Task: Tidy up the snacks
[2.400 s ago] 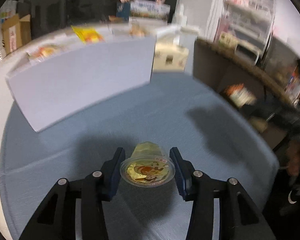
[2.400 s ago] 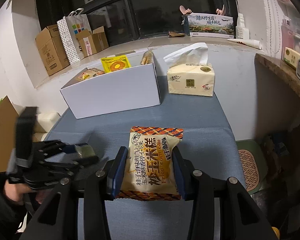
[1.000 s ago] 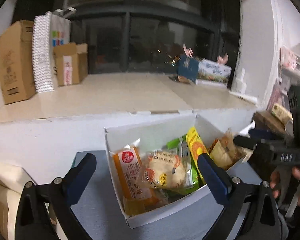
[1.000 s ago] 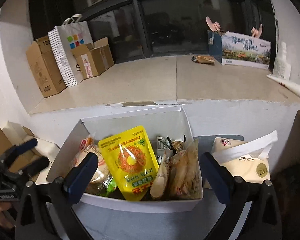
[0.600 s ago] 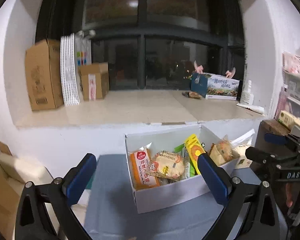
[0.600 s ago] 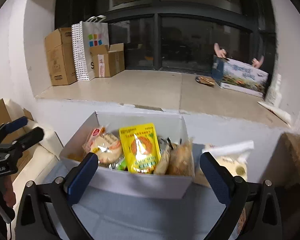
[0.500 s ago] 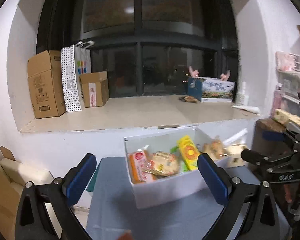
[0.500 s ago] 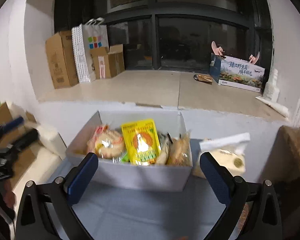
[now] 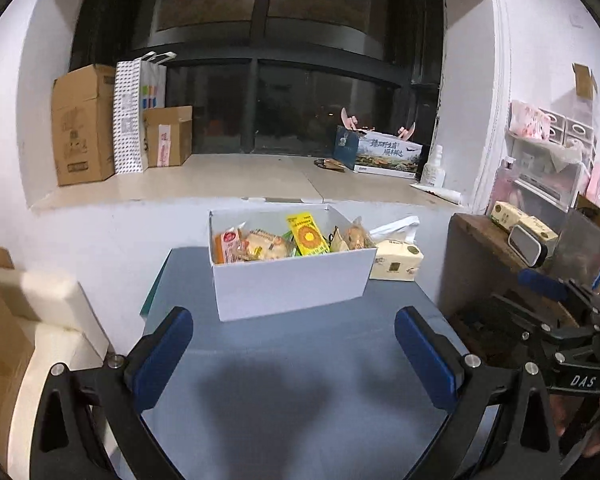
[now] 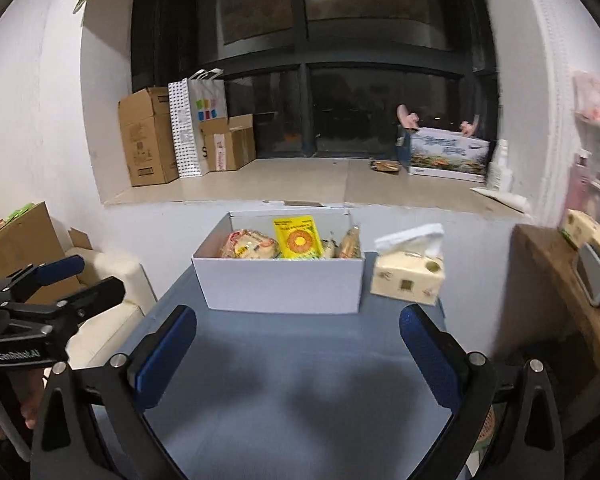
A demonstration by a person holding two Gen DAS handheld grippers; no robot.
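Observation:
A white cardboard box [image 9: 292, 284] stands at the far end of the blue table [image 9: 300, 380]; it also shows in the right wrist view [image 10: 280, 286]. It holds several snack packets, among them a yellow pouch [image 9: 307, 236] [image 10: 297, 242] and an orange-red packet [image 9: 230, 245]. My left gripper [image 9: 294, 360] is open wide and empty, held back from the box over the table. My right gripper [image 10: 298, 356] is also open wide and empty, at about the same distance from the box.
A tissue pack [image 9: 398, 262] [image 10: 410, 276] sits right of the box. A wooden cabinet [image 9: 496, 264] stands at the right, a white cushion [image 9: 48, 304] at the left. Cardboard boxes [image 9: 82, 124] and a paper bag [image 9: 134, 116] stand on the window ledge behind.
Both grippers, which held a jelly cup and a snack bag 2.4 s ago, are now open and empty. Both have pulled back from the box, which looks smaller and farther.

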